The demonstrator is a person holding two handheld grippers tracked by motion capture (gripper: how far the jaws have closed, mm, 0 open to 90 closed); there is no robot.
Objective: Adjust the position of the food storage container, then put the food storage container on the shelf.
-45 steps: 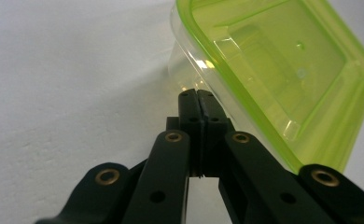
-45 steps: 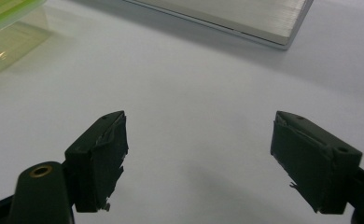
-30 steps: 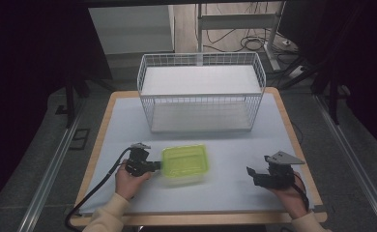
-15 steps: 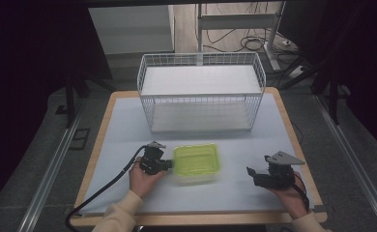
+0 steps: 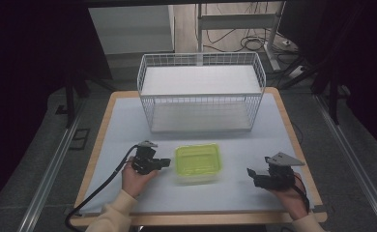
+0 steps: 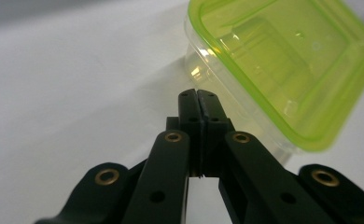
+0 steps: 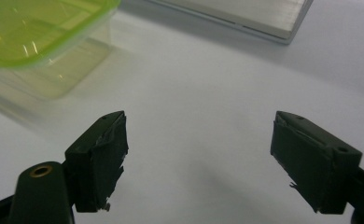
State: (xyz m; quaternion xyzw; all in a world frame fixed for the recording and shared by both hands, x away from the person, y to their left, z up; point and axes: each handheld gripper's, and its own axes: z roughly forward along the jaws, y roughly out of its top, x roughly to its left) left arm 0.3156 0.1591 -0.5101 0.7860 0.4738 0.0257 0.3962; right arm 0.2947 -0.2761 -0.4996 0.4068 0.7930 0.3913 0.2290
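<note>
A clear plastic box with a lime-green lid sits on the white table mat, in front of the wire basket. My left gripper is at the box's left side, its tips nearly touching the wall. Seen from the left gripper view, the jaws of this gripper are pressed together with nothing between them, and the box lies just beyond to the right. My right gripper rests near the table's front right, a short way from the box. It stands wide open, with the box at the upper left.
A white wire basket with a pale floor stands across the back of the table. The wooden table edge frames the mat. A black cable trails from the left gripper toward the front left corner.
My left gripper has pushed the lidded box to the right, toward the table's middle, and followed it. The right gripper has stayed in place.
</note>
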